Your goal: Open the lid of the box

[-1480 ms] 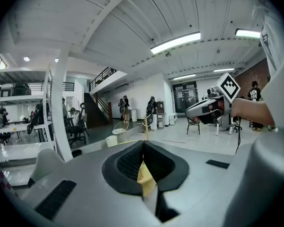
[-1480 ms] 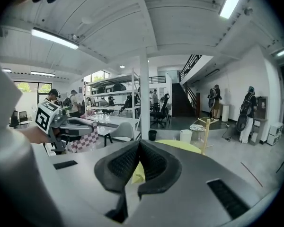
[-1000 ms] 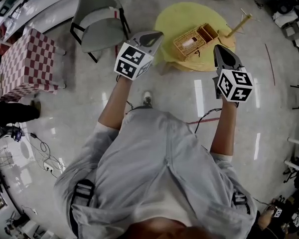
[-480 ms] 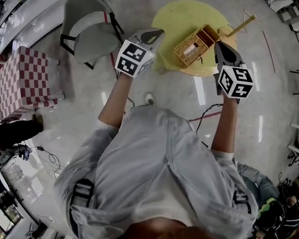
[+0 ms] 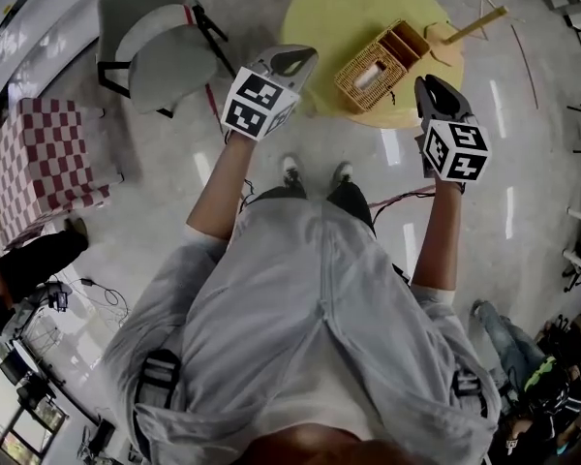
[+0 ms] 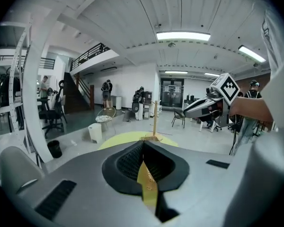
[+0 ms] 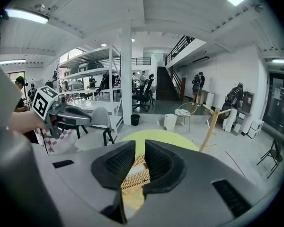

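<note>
Head view: wicker box (image 5: 378, 68) is sitting on yellow table (image 5: 334, 8).
Left gripper (image 5: 300, 62): jaws are pressing together, empty.
Right gripper (image 5: 428, 89): jaws are standing narrowly apart, empty.

Ahead of you, the woven wicker box (image 5: 380, 66) sits on the round yellow table (image 5: 334, 8); the grey chair (image 5: 160, 56) stands to its left.

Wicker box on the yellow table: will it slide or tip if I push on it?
The wicker box looks woven, so it is probably light and likely to slide on the smooth yellow table. It sits low and broad, so tipping seems unlikely. The weave may flex slightly.
</note>
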